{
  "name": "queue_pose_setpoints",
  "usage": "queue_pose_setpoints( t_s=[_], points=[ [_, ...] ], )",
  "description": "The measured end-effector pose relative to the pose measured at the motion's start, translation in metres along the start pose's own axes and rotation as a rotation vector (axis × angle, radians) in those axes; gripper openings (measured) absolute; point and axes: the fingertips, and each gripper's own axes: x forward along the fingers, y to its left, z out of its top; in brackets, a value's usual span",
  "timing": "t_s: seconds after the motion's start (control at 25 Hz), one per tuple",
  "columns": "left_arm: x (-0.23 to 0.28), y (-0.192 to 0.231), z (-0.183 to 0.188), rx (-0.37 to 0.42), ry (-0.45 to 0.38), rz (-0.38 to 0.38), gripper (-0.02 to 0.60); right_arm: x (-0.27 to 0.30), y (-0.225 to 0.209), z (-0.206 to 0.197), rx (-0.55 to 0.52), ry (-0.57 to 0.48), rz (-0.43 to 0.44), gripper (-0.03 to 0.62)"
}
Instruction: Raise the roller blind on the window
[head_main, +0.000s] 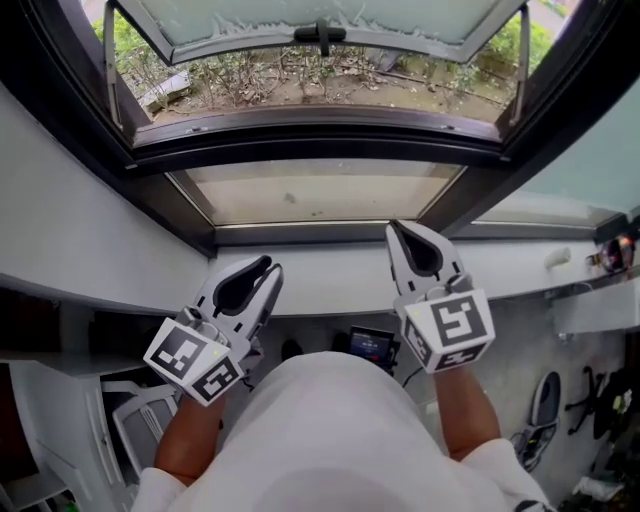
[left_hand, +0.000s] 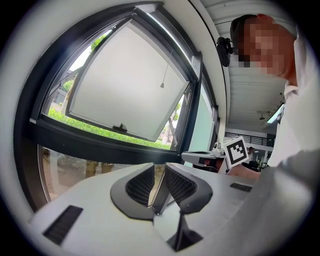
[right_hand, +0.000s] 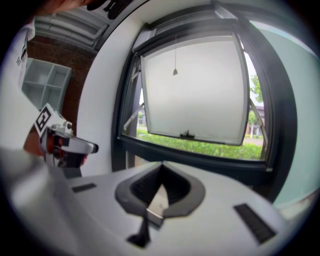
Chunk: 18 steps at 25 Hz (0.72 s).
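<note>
Hanging at the window's top edge, the one roller blind (right_hand: 192, 26) looks drawn right up. Its single pull cord (right_hand: 175, 55) dangles before the one tilted-out sash (right_hand: 210, 100). Two grippers are held side by side below. The left gripper (head_main: 268, 266) has its jaws a little apart with nothing between them, and the right gripper (head_main: 394, 229) is pressed together, empty. Neither touches the cord.

No word, brand or number can be read. The only signs are black-and-white square markers, on the left cube (head_main: 195, 360) of the left gripper (head_main: 268, 270) and the right cube (head_main: 452, 330) of the right gripper (head_main: 396, 230). They are patterns, not letters. The lit screen (head_main: 370, 346), near and between them, is too small to read.
</note>
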Motion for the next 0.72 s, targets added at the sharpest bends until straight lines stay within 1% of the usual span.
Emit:
queue_pose_setpoints(
  t_s=[0.2, 0.72],
  points=[
    [0.004, -0.004, 0.001, 0.004, 0.002, -0.013, 0.083, 0.001, -0.001, 0.001, -0.011, -0.002, -0.01, 0.021],
    [0.008, -0.008, -0.006, -0.007, 0.015, -0.027, 0.084, 0.006, 0.01, -0.005, -0.034, 0.015, 0.011, 0.021]
  ],
)
